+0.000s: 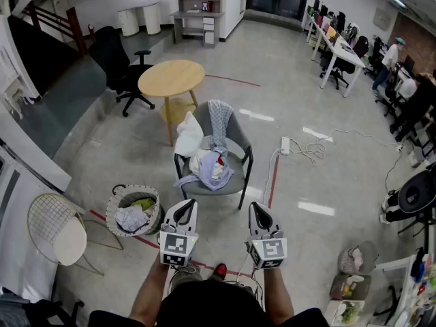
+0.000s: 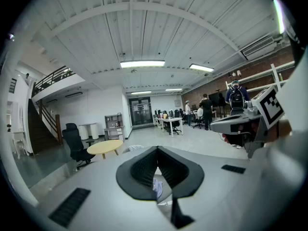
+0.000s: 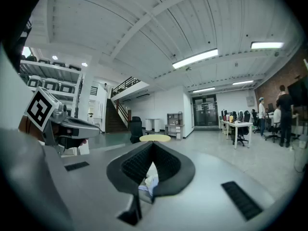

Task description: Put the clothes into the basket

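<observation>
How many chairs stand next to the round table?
2: a black office chair left of the table, and a grey armchair with clothes in front of it. Others stand farther off.

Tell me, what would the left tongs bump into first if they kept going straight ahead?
Probably the pile of clothes on the grey chair. The left tongs, shut and empty, aim at it, and only bare floor shows in between. How far off the pile is, is hard to judge.
</observation>
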Motion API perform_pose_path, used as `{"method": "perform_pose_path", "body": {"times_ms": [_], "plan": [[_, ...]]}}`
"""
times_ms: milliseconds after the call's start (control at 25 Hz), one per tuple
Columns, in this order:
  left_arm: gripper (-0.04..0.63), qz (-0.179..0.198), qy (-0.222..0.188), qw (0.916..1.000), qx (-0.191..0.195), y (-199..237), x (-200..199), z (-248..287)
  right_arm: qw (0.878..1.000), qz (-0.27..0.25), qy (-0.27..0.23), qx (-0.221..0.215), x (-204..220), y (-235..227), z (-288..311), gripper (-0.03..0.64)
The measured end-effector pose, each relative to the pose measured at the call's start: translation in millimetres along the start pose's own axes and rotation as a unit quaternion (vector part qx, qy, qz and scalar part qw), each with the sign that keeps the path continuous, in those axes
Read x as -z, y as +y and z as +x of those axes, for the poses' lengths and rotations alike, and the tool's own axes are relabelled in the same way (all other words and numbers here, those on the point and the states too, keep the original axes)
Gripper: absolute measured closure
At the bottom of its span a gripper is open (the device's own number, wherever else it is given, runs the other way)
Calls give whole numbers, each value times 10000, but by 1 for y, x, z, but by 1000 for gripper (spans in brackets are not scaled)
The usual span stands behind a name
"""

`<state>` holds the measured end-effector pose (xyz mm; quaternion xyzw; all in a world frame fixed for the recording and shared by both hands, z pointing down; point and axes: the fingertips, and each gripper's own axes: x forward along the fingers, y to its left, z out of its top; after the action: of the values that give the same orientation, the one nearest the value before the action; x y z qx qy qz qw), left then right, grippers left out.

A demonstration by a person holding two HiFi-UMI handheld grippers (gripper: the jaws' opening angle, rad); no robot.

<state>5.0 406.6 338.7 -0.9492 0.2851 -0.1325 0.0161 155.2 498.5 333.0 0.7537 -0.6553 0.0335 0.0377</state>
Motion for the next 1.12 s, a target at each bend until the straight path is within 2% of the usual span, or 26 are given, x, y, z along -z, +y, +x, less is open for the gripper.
{"method": "perform_pose_path", "body": {"times_ms": [440, 720, 880, 1120], "plan": [[588, -49, 22, 9999, -90, -3, -1, 9, 9997, 184, 24, -153, 14, -10, 4, 591], [588, -27, 85, 9999, 89, 0, 2, 36, 9993, 302, 144, -167, 22, -20, 30, 591], [588, 13, 168, 9998, 112, 16, 1, 67, 9991, 286, 241, -180, 25, -28, 57, 591], [588, 63, 173, 9998, 114, 65, -7, 123, 9994, 184, 273, -123, 14, -41, 123, 591]]}}
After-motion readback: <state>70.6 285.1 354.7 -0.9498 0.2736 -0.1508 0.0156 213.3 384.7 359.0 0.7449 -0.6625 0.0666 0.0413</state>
